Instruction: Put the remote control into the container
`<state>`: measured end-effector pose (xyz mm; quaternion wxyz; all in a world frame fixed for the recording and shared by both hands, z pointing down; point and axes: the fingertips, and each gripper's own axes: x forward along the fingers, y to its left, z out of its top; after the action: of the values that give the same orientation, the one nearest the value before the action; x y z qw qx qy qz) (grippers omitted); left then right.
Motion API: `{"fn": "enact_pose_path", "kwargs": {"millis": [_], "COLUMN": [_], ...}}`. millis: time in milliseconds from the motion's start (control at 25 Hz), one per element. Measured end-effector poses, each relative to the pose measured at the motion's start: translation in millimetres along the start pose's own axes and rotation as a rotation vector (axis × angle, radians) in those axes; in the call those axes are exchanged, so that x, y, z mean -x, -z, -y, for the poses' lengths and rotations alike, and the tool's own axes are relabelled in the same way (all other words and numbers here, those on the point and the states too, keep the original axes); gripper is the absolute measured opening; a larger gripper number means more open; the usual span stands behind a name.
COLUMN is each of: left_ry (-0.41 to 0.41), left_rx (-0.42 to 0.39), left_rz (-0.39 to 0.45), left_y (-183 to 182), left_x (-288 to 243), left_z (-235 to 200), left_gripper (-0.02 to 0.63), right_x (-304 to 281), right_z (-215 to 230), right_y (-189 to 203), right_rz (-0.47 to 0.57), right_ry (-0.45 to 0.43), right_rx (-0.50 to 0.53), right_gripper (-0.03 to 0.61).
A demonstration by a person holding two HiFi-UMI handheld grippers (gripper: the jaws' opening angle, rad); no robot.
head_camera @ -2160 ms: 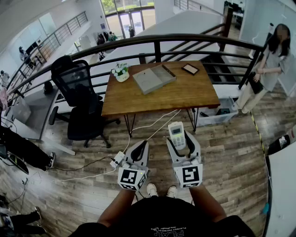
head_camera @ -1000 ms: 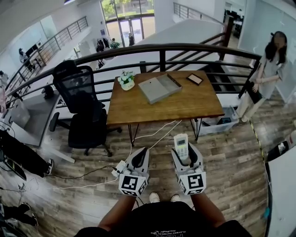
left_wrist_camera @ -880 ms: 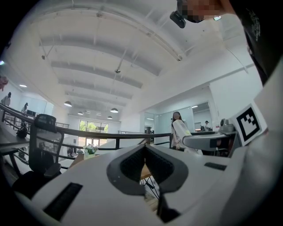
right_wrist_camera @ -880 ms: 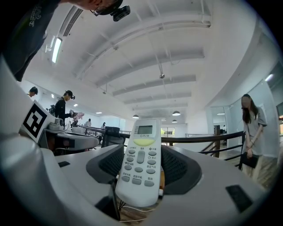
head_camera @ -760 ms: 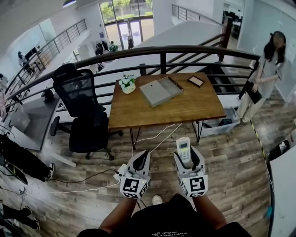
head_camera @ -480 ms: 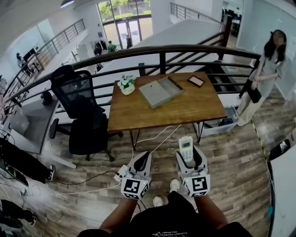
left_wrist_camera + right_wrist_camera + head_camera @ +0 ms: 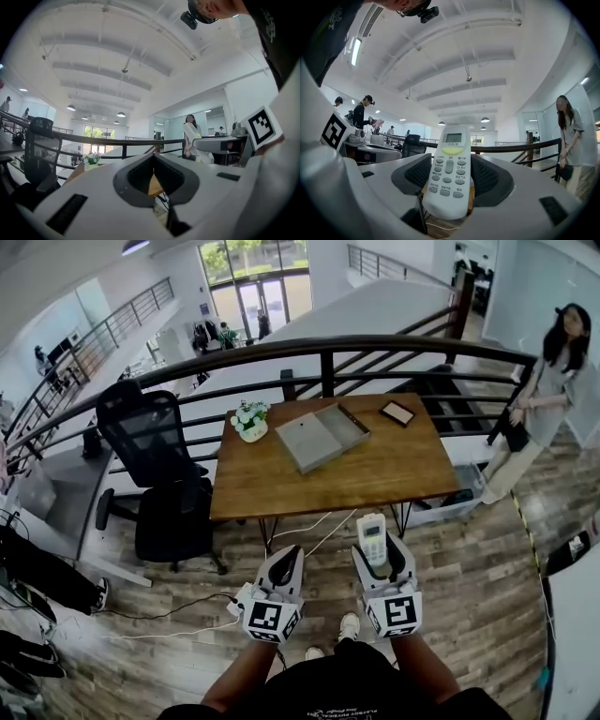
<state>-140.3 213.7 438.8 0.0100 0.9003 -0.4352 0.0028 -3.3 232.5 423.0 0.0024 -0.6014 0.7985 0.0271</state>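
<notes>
Head view: the wooden surface (image 7: 375, 465) sits lower in frame and nearer the grippers than half a second ago, and the top of the remote control (image 7: 373, 532) now almost meets its front edge. This reads as the person walking up to the surface, with no reach begun yet. On the right gripper (image 7: 376, 545) the fingers are clamped on the remote's lower body, keypad facing up, and the grip is unchanged across the frames. On the left gripper (image 7: 284, 563) the fingers are together with nothing between them. The container (image 7: 322, 435), a grey open tray, lies toward the surface's far side near the flower pot (image 7: 248, 420), well apart from the remote. Judgement: carry phase, with placement not yet started.
</notes>
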Motion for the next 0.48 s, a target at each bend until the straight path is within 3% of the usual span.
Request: {"fn": "enact_pose_path", "kwargs": {"millis": [480], "left_ry": [-0.028], "left_rx": [-0.012], "left_rz": [-0.031], "left_y": [3], "left_x": [-76], "left_z": [7], "left_gripper": [0.006], "right_x": [-46], "right_z": [64], "right_y": [11], "right_rz": [-0.027], "right_ry": [-0.040], "right_rx": [-0.014], "right_gripper": [0.264]}}
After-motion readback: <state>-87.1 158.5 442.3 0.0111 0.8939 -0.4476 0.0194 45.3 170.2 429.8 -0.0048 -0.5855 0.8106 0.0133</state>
